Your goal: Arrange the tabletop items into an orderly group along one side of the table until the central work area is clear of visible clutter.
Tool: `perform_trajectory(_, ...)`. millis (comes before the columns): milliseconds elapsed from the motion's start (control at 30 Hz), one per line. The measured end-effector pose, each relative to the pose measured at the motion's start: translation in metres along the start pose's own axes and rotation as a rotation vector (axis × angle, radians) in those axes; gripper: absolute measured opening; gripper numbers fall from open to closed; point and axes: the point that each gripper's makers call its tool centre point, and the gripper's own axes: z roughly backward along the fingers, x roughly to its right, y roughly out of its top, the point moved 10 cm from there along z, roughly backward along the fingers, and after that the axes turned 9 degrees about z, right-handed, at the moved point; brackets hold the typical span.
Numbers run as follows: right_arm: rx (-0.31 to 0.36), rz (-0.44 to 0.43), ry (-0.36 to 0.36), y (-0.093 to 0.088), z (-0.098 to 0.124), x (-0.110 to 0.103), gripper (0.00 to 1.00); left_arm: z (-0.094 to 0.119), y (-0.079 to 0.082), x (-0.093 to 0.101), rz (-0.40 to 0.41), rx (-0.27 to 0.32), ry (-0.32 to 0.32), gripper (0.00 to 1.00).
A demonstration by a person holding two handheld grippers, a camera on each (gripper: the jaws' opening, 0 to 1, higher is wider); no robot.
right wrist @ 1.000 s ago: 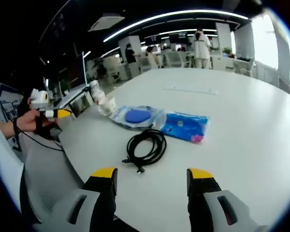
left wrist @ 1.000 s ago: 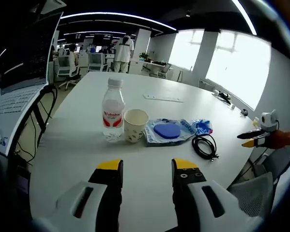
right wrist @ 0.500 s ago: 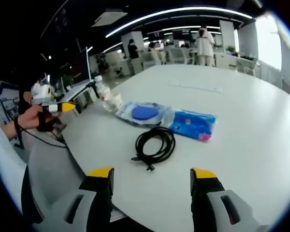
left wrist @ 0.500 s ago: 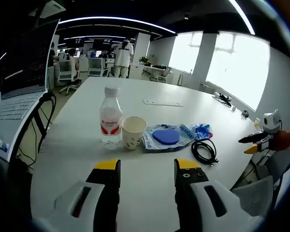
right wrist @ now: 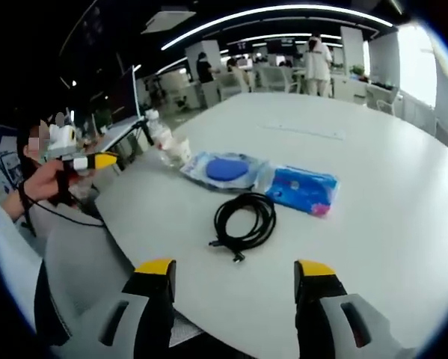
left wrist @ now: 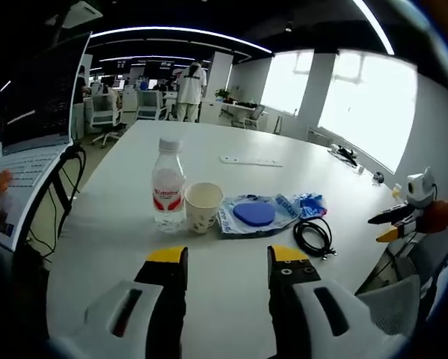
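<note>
Table (left wrist: 209,149) comes first: round, white, with the clutter lying in a loose row near the person's edge. From the left gripper view the row runs bottle (left wrist: 167,185), cup (left wrist: 203,207) just beside it, a clear pack (left wrist: 255,215) with a blue disc inside, a blue packet (right wrist: 302,188) touching that pack, then a coiled black cable (left wrist: 313,237) nearest the edge. A flat white strip (left wrist: 251,161) lies well apart, further in.

Nothing is held. The left gripper (left wrist: 220,258) hangs above the bare tabletop short of the cup, jaws apart. The right gripper (right wrist: 235,269) hovers at the table edge with the cable just ahead of it, jaws also apart. In the left gripper view the right gripper shows at the right, past the table edge, held in a hand (left wrist: 442,215).

My judgement is that the step in hand is picking a first item. The cable is the sensible start for the right side: pinch across several loops at once so the coil lifts whole rather than unwinding. Take the bottle low on its body and keep it upright. The cup is light, so a soft grip on its wall is wiser than a hard squeeze.
</note>
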Motion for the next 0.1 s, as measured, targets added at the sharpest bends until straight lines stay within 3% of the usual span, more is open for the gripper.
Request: perform_trajectory(100, 0.008, -0.004, -0.006, -0.0004, 0.0019, -0.0005, 0.67, -0.0007, -0.0004, 0.0008, 0.000, 0.004, -0.006, 0.42)
